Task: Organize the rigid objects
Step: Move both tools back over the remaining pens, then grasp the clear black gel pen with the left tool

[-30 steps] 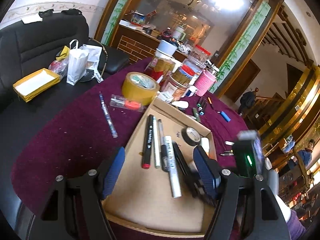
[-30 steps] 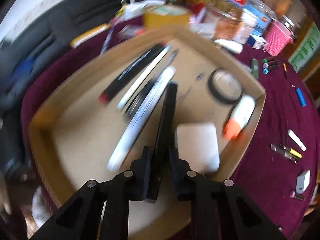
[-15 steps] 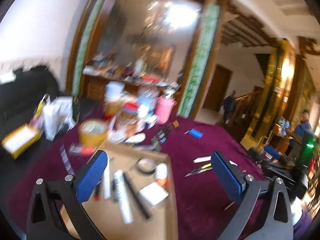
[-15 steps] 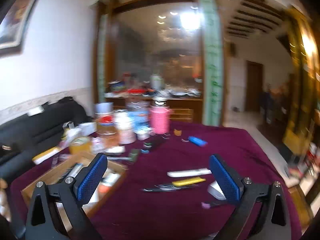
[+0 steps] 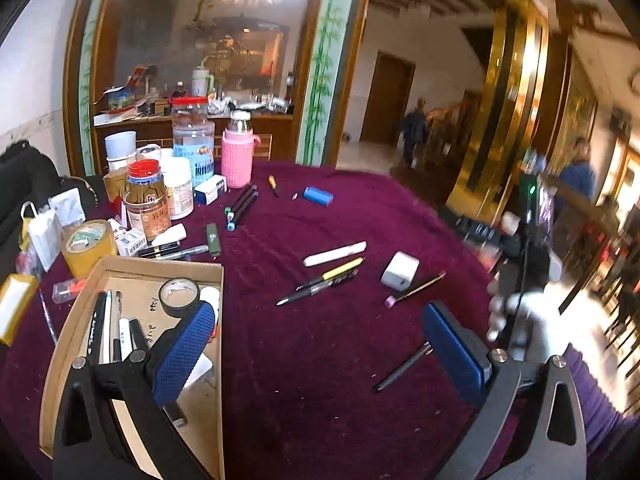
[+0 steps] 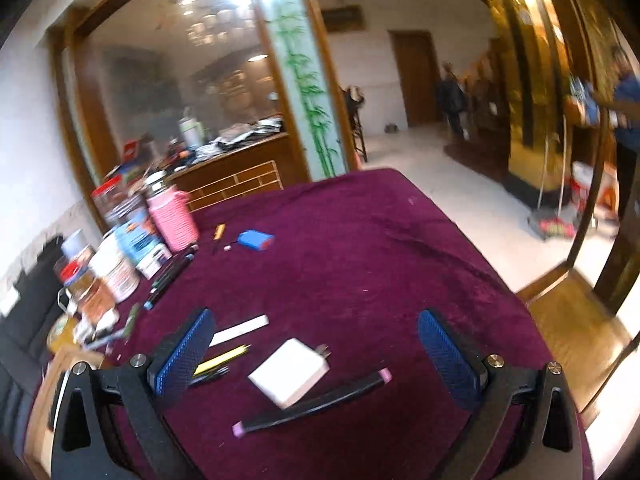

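Both tongs stood wide and held nothing: the left tongs hung over the counter beside the cardboard box of pens, while the right tongs hovered above the white charger and black pencil lying there.

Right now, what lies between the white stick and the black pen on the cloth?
A yellow pen lies between the white stick and black pen, seen in the left wrist view.

Ahead of right gripper: white charger and black pen lying close; beyond, bare table.
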The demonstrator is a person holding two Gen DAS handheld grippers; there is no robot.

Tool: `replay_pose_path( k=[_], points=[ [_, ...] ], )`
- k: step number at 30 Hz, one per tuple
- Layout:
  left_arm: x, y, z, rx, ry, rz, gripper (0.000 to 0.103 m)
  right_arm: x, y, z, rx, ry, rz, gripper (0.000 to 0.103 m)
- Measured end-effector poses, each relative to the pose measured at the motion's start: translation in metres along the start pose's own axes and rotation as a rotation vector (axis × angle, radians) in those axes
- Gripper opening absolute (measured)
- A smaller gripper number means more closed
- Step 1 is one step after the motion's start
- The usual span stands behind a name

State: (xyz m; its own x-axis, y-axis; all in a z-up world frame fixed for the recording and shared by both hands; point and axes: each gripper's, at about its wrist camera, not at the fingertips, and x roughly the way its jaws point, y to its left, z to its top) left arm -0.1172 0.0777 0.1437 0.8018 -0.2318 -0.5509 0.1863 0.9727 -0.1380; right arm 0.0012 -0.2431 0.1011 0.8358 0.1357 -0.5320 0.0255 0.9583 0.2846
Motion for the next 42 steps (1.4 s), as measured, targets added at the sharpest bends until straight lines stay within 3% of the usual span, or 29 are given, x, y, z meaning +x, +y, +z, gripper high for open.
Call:
replay_pose_path(
  k=[2,4,7,11,14,17,19,22,24,27,30,33,35,36,37,39,42],
  points=[
    [0.019,-0.003,0.0,0.011,0.05,0.005,0.103,0.015,-0.016,-0.006,0.058,-0.006,-0.004,0.102],
    [0.041,-0.004,0.003,0.017,0.088,0.004,0.103,0.032,-0.031,-0.016,0.09,0.068,-0.035,0.102],
    [0.087,-0.012,0.01,0.058,0.14,0.031,0.103,0.039,-0.031,-0.019,0.094,0.083,-0.025,0.102],
    [0.16,-0.031,0.019,0.227,0.232,0.036,0.103,0.038,-0.021,-0.022,0.045,0.081,-0.009,0.102],
    [0.203,-0.034,0.018,0.296,0.299,0.07,0.101,0.042,-0.015,-0.023,0.015,0.089,-0.021,0.102],
    [0.236,-0.029,0.015,0.291,0.386,0.068,0.086,0.042,-0.014,-0.023,-0.002,0.072,-0.034,0.102],
    [0.252,-0.028,0.005,0.286,0.468,0.05,0.047,0.042,-0.011,-0.022,-0.014,0.067,-0.041,0.102],
    [0.241,-0.031,0.001,0.275,0.451,0.015,0.031,0.045,-0.012,-0.023,-0.013,0.083,-0.041,0.102],
    [0.226,-0.038,-0.004,0.294,0.439,-0.002,0.03,0.046,-0.014,-0.023,-0.006,0.09,-0.043,0.102],
    [0.207,-0.049,-0.013,0.271,0.48,-0.109,0.008,0.045,-0.015,-0.023,-0.002,0.093,-0.046,0.102],
    [0.195,-0.066,-0.033,0.301,0.515,-0.136,0.008,0.045,-0.016,-0.023,0.002,0.097,-0.045,0.102],
    [0.187,-0.079,-0.036,0.374,0.472,-0.089,0.008,0.044,-0.019,-0.024,0.014,0.099,-0.041,0.102],
    [0.178,-0.08,-0.026,0.363,0.434,-0.121,0.009,0.043,-0.021,-0.024,0.02,0.098,-0.044,0.102],
    [0.177,-0.08,-0.022,0.372,0.422,-0.122,0.017,0.043,-0.022,-0.024,0.027,0.1,-0.044,0.102],
    [0.177,-0.082,-0.017,0.397,0.41,-0.107,0.038,0.043,-0.023,-0.024,0.033,0.102,-0.041,0.102],
    [0.183,-0.084,-0.015,0.46,0.393,-0.082,0.064,0.044,-0.025,-0.024,0.045,0.111,-0.035,0.102],
    [0.207,-0.085,-0.02,0.575,0.397,-0.039,0.064,0.045,-0.027,-0.024,0.055,0.119,-0.031,0.102]
  ],
)
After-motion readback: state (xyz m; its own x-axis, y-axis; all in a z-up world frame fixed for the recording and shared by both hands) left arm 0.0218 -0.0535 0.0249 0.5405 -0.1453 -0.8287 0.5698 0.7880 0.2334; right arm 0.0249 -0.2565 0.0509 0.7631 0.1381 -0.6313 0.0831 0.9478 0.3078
